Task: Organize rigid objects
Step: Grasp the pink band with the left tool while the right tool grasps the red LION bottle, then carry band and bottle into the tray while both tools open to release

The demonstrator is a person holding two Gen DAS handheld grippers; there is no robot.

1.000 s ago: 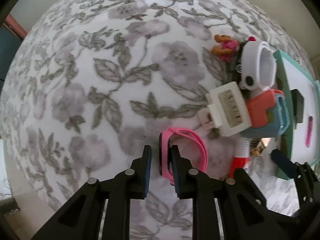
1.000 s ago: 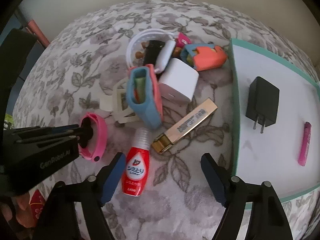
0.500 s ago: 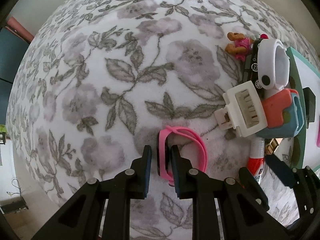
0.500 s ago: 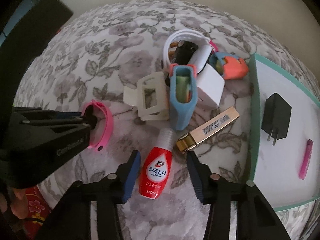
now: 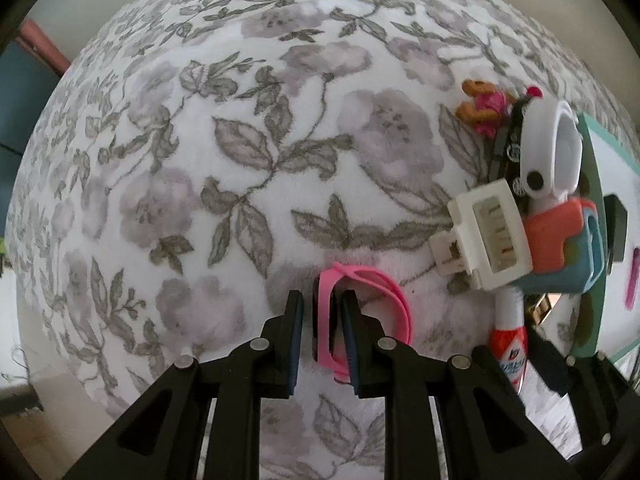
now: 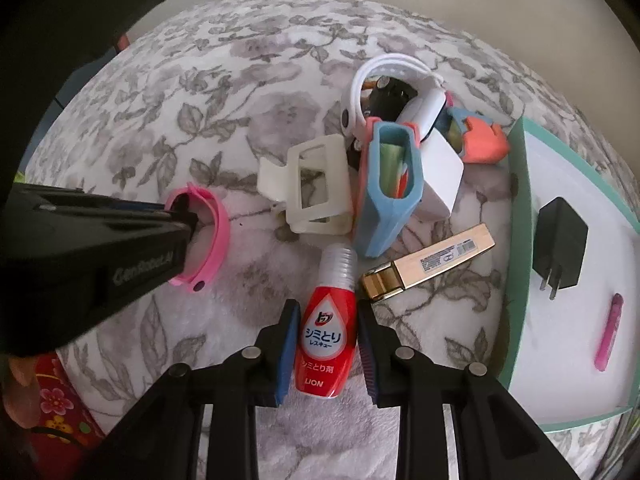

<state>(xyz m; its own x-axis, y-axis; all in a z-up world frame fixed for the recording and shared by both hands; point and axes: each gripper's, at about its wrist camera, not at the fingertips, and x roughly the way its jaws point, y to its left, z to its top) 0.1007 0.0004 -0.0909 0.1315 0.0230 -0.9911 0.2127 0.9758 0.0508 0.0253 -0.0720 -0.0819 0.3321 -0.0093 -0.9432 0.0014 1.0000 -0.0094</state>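
red stain-remover bottle (image 6: 326,344) | lying flat, cap away | floral cloth (image 6: 200,120), beside gold case (image 6: 428,264)

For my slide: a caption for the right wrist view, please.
Right gripper closing around red bottle beside teal tray.

A floral-patterned plush cloth (image 6: 224,92) covers the bench and carries a pink wristband (image 6: 216,236), a cream hair claw (image 6: 316,192), a red bottle (image 6: 326,336), a gold bar-shaped case (image 6: 432,262), a blue silicone sleeve (image 6: 386,196) and a teal-rimmed white tray (image 6: 516,240).
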